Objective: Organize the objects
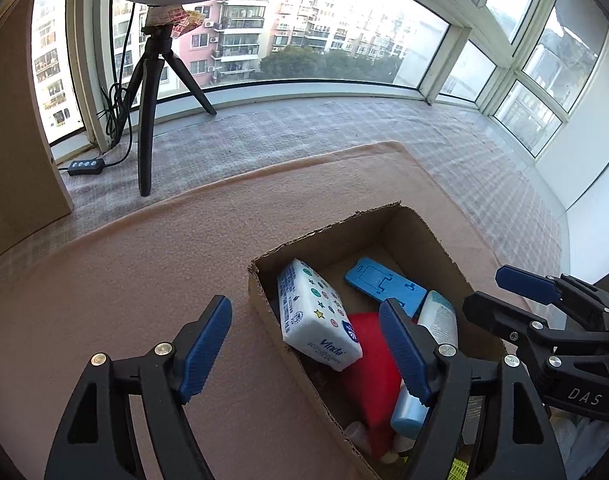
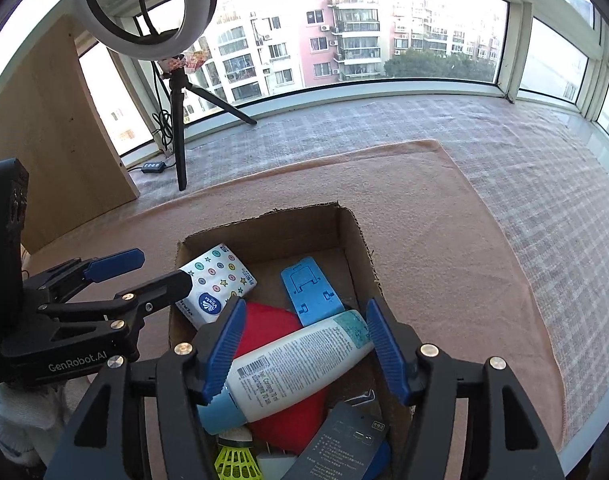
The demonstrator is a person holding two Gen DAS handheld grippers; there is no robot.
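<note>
Box (image 2: 356, 240) of cardboard sits on the pink towel (image 2: 444, 240), holding a tissue pack (image 2: 218, 280) against its left wall, a blue stand (image 2: 308, 292), a red pad (image 2: 264, 324), a white bottle (image 2: 300, 364) lying across them, and a yellow shuttlecock (image 2: 236, 462) at the near end. The right gripper (image 2: 304, 356) hangs over the bottle, jaws apart and empty. The left gripper (image 1: 304, 348) straddles the box's left wall, likewise spread with nothing between.

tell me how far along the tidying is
Mostly done, it seems: the cardboard box already holds a tissue pack, blue phone stand, red item, lotion bottle and shuttlecock. Both tongs, left and right, are open and empty. Nothing loose shows on the pink cloth.
</note>
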